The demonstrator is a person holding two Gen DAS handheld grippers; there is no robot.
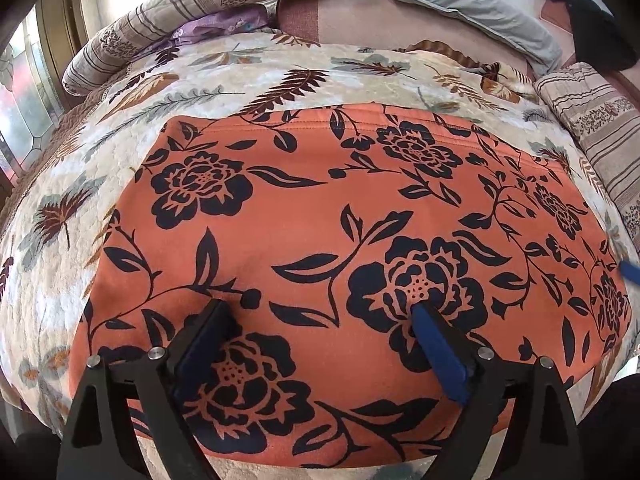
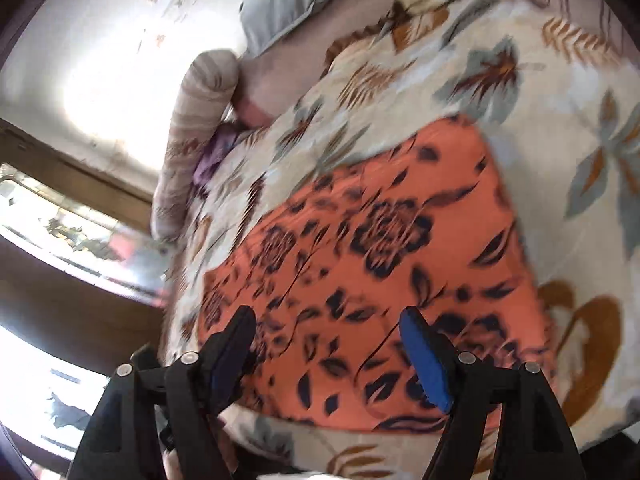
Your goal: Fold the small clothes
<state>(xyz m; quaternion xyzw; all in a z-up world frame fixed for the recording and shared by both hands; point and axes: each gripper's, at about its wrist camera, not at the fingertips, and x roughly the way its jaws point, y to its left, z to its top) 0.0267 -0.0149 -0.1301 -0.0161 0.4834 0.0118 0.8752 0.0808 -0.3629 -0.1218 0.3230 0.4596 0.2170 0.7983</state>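
Observation:
An orange garment (image 1: 320, 220) printed with dark flowers lies flat on a leaf-patterned quilt (image 1: 60, 240), a stitched hem along its far edge. My left gripper (image 1: 320, 310) hovers over the garment's near half. It points steeply down and is open wide, with nothing between its blue-padded fingers (image 1: 440, 352). The right wrist view is blurred. It shows the same garment (image 2: 360, 260) from its right side, with my right gripper (image 2: 326, 316) open over the near edge, holding nothing. A blue tip (image 1: 630, 270) pokes in at the right edge of the left wrist view.
Striped bolsters (image 1: 140, 40) lie at the quilt's far left, and another striped cushion (image 1: 600, 140) lies to the right. A grey pillow (image 1: 480, 4), a purple cloth (image 1: 216, 26) and a black object (image 1: 600, 28) lie at the back. A window (image 2: 60, 220) is to the left.

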